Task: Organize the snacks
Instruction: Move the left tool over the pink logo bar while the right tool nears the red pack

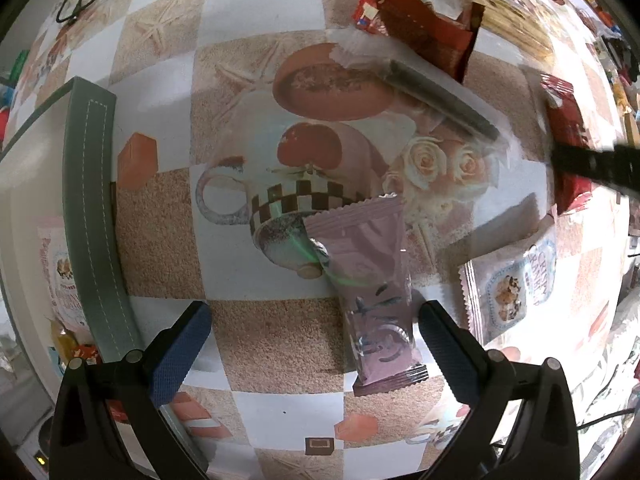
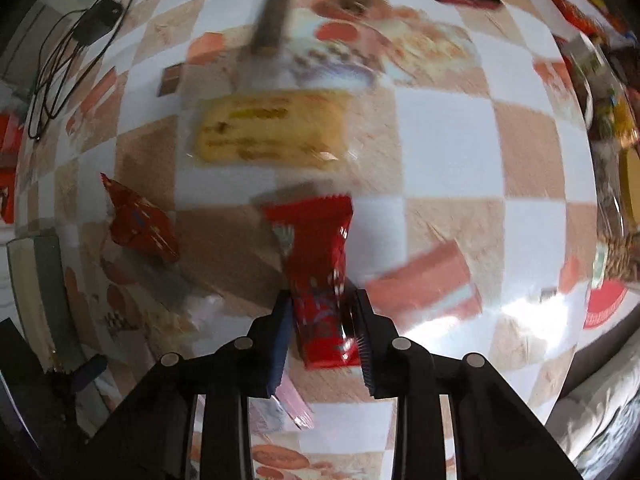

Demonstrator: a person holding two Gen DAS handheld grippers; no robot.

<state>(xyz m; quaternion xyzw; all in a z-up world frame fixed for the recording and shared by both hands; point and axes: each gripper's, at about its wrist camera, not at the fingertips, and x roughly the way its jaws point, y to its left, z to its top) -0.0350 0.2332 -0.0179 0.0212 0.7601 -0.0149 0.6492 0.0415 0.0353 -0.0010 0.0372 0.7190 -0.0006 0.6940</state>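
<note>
1. The landmark is the counter point(image 1: 280, 340), covered with a checked cloth printed with cups, roses and starfish; both views look straight down on it.
2. The left hand-held gripper point(image 1: 316, 344) stands spread wide, its blue-padded fingers point(image 1: 180, 356) well apart and pressing on nothing.
3. A mauve snack packet point(image 1: 372, 280) lies flat on the counter between those fingers. It lies just beside the right-hand finger, and I cannot tell whether it touches it; it is clear of the left-hand one.
4. At the counter's left edge in the left wrist view sits a grey-green tray point(image 1: 94, 208) with stitched rim; a pink cookie packet point(image 1: 60, 272) lies inside it.
5. A second pink cookie packet point(image 1: 512, 284) lies on the counter to the right of the mauve one, apart from it.
6. Farther up the counter lie a dark stick-shaped snack point(image 1: 440, 96) in clear wrap and a large red bag point(image 1: 420, 24).
7. The right hand-held gripper point(image 2: 322, 332) is pinching a red snack packet point(image 2: 320, 264): both pads press its lower sides, and the packet sticks out ahead of the fingers over the counter.
8. Beyond it in the right wrist view, on the counter, lies a yellow biscuit packet point(image 2: 272, 128), blurred.
9. A crumpled red wrapper point(image 2: 140, 220) lies to the left of the held packet, well apart from it.
10. A black cable point(image 2: 60, 68) trails over the counter's far left corner.
</note>
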